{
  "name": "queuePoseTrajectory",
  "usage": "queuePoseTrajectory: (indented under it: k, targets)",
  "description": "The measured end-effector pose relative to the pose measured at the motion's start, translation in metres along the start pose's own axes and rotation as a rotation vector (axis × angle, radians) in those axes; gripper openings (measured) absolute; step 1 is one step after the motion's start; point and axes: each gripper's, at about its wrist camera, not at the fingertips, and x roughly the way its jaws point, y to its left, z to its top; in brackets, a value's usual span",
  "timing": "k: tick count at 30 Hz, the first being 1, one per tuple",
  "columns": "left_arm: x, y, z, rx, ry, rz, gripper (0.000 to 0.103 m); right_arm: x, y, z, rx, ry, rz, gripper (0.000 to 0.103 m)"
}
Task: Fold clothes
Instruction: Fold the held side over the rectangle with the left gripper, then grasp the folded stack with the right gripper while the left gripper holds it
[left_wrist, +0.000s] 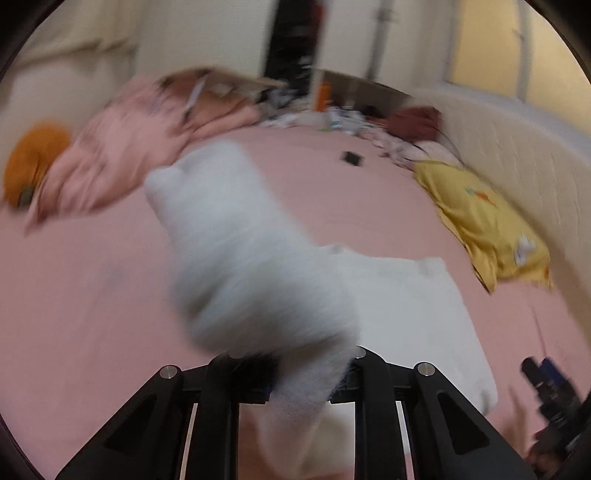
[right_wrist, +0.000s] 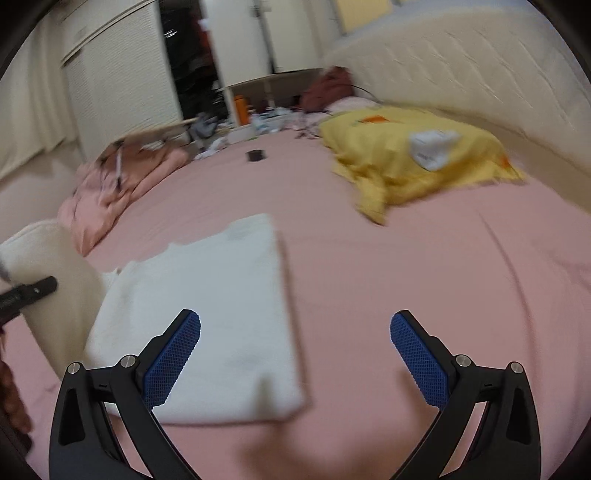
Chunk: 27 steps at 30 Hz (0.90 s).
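Observation:
A white garment (right_wrist: 221, 314) lies partly folded on the pink bed sheet (right_wrist: 406, 277). My left gripper (left_wrist: 301, 384) is shut on a part of the white garment (left_wrist: 251, 258) and holds it lifted above the bed; this raised part is blurred. The rest of the garment lies flat to its right (left_wrist: 413, 317). My right gripper (right_wrist: 295, 350) is open and empty, its blue pads (right_wrist: 173, 354) over the garment's near edge. The lifted part (right_wrist: 55, 288) and the left gripper's finger (right_wrist: 29, 291) show at the left of the right wrist view.
A yellow cloth (right_wrist: 417, 162) lies at the far right by the cream headboard (right_wrist: 480, 85). A crumpled pink blanket (right_wrist: 118, 184) lies at the far left. A small dark object (right_wrist: 255, 155) sits on the sheet. Clutter and an orange bottle (right_wrist: 241, 109) stand beyond the bed.

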Motion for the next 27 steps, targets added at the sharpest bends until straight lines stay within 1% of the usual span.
queuePoseTrajectory:
  k: [2,4,5,6,7,9,10,11,13,14,16,19,22,24,25,26,27]
  targets:
    - [0.002,-0.039,-0.002,0.099,-0.03,-0.007,0.018,-0.009,-0.021,0.0,0.039,-0.009,-0.013,0.103]
    - [0.008,-0.08,-0.008,0.209,-0.038,-0.015,0.018,-0.013,-0.038,-0.004,0.076,-0.011,-0.004,0.103]
    - [0.015,-0.096,-0.016,0.256,-0.015,-0.022,0.018,-0.015,-0.046,-0.005,0.094,-0.012,0.001,0.103]
    - [0.023,-0.111,-0.027,0.306,0.016,-0.029,0.018,-0.014,-0.053,-0.006,0.119,-0.004,0.033,0.103]
    - [0.034,-0.125,-0.042,0.364,0.06,-0.031,0.018,-0.007,-0.059,-0.005,0.172,0.017,0.109,0.103]
    - [0.044,-0.142,-0.063,0.46,0.09,0.001,0.018,0.007,-0.073,-0.003,0.28,0.062,0.265,0.103]
    - [0.047,-0.149,-0.073,0.505,0.098,0.02,0.018,0.02,-0.08,0.0,0.371,0.103,0.407,0.103]
    - [0.047,-0.149,-0.075,0.515,0.095,0.026,0.018,0.04,-0.086,0.004,0.497,0.177,0.573,0.103]
    - [0.042,-0.143,-0.07,0.503,0.083,0.024,0.018,0.078,-0.087,0.012,0.657,0.297,0.824,0.103]
    - [0.038,-0.14,-0.066,0.499,0.075,0.019,0.018,0.098,-0.082,0.016,0.707,0.365,0.921,0.103]
    - [0.032,-0.133,-0.062,0.503,0.049,0.012,0.018,0.128,-0.068,0.021,0.778,0.47,1.05,0.103]
    - [0.022,-0.133,-0.066,0.545,0.017,0.002,0.017,0.161,-0.039,0.031,0.717,0.615,1.015,0.103]
    - [0.018,-0.138,-0.07,0.591,-0.003,-0.01,0.017,0.186,-0.008,0.037,0.664,0.708,1.018,0.103]
    - [0.018,-0.142,-0.073,0.619,-0.007,-0.016,0.017,0.2,0.005,0.042,0.625,0.754,0.958,0.102]
    - [0.017,-0.143,-0.074,0.628,-0.009,-0.015,0.017,0.204,0.011,0.046,0.601,0.763,0.942,0.099]
    - [0.017,-0.144,-0.075,0.636,-0.012,-0.014,0.017,0.207,0.018,0.054,0.571,0.765,0.948,0.095]
    - [0.016,-0.144,-0.075,0.644,-0.015,-0.013,0.017,0.207,0.022,0.06,0.553,0.767,0.955,0.076]
